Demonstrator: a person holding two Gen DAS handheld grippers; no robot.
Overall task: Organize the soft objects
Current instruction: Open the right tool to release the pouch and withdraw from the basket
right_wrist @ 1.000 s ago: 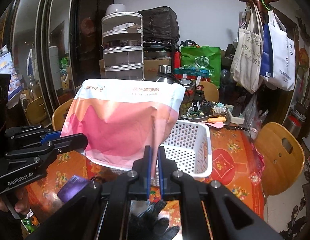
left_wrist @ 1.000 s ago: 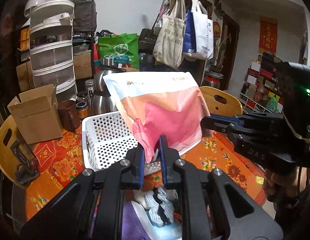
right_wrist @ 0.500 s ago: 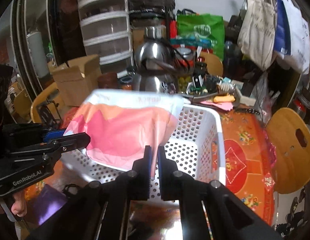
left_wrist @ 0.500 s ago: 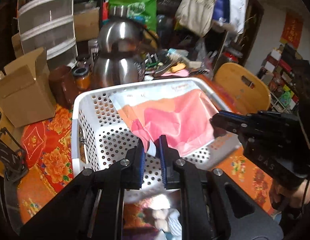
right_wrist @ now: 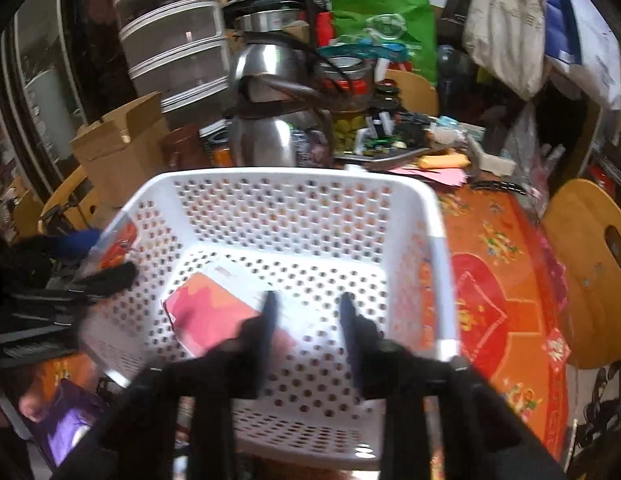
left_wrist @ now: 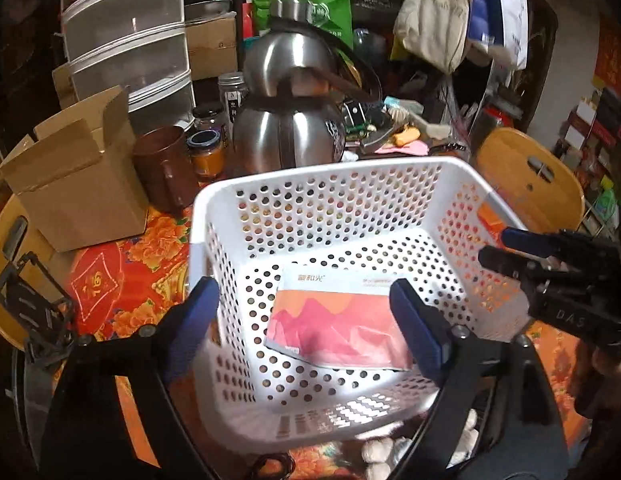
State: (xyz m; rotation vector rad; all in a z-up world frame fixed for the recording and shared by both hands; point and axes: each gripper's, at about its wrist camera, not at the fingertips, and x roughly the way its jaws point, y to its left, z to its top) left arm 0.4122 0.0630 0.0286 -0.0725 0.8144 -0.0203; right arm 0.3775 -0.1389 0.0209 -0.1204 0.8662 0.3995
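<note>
Both grippers had let go of the pouch (left_wrist: 342, 330), which a second before hung pinched between them above the basket (left_wrist: 310, 184) and half a second before was sinking into it. It lay flat on the basket floor, printed side up, squarely between and just ahead of the left gripper (left_wrist: 310, 312) fingers, apart from both. Those fingers stood spread wide, blue pads on either side of the pouch, holding nothing. The right gripper (right_wrist: 308, 322) fingers were parted a moderate way and also empty; the pouch sat ahead of and beyond the left finger, and that finger covered its near corner in the right view, so contact there could not be told through the blur.

Two corners had been held, most likely, because a limp pouch folds when lifted by one; releasing both low inside the walls let it settle flat instead of crumpled. Each gripper stood off to its own side of the basket, which left the drop zone free.

Beneath the left fingers, outside the basket's near wall, pale knobbly soft things (left_wrist: 380, 450) showed; they looked like the next to go in
</note>
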